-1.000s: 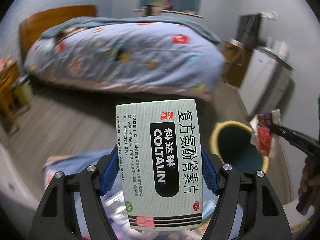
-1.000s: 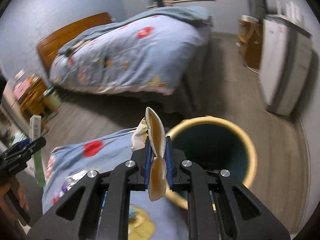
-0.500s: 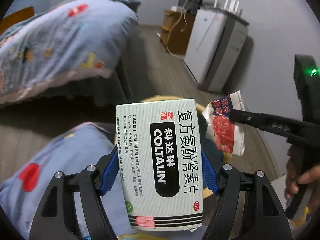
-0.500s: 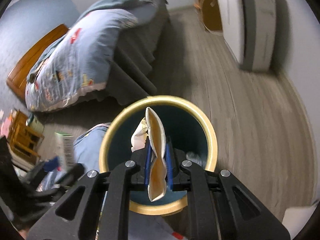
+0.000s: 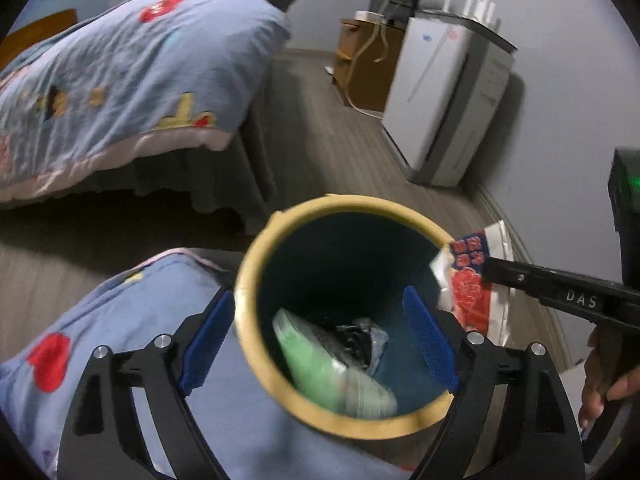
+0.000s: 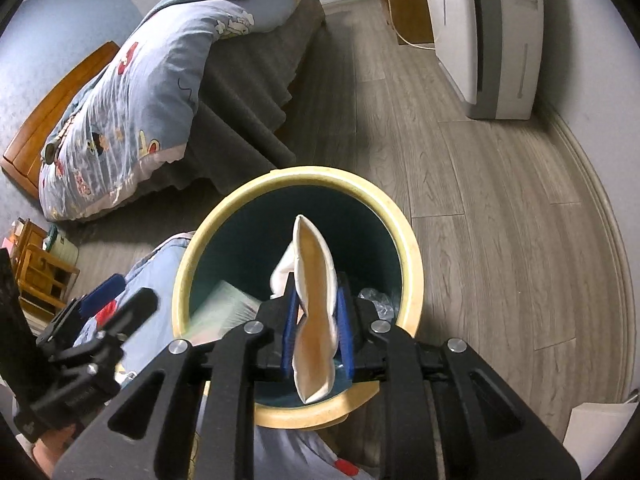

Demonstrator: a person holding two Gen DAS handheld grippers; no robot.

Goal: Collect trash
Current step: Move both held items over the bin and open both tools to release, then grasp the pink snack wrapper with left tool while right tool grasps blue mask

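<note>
The left claw (image 5: 320,340) was opening, empty, above the bin (image 5: 256,368). The right claw (image 6: 316,328) was loosening around a light, crinkly wrapper (image 6: 314,280), pinched at its middle.

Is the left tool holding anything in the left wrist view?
No, the left tool has nothing between its jaws, which are opening above the bin where the green box lies.

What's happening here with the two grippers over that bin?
A person is dropping trash into the yellow-rimmed bin. The left gripper is opening with nothing between its fingers; a blurred green box lies inside the bin below it. The right gripper is opening too, with the white wrapper between its pads, above the bin's mouth.
</note>
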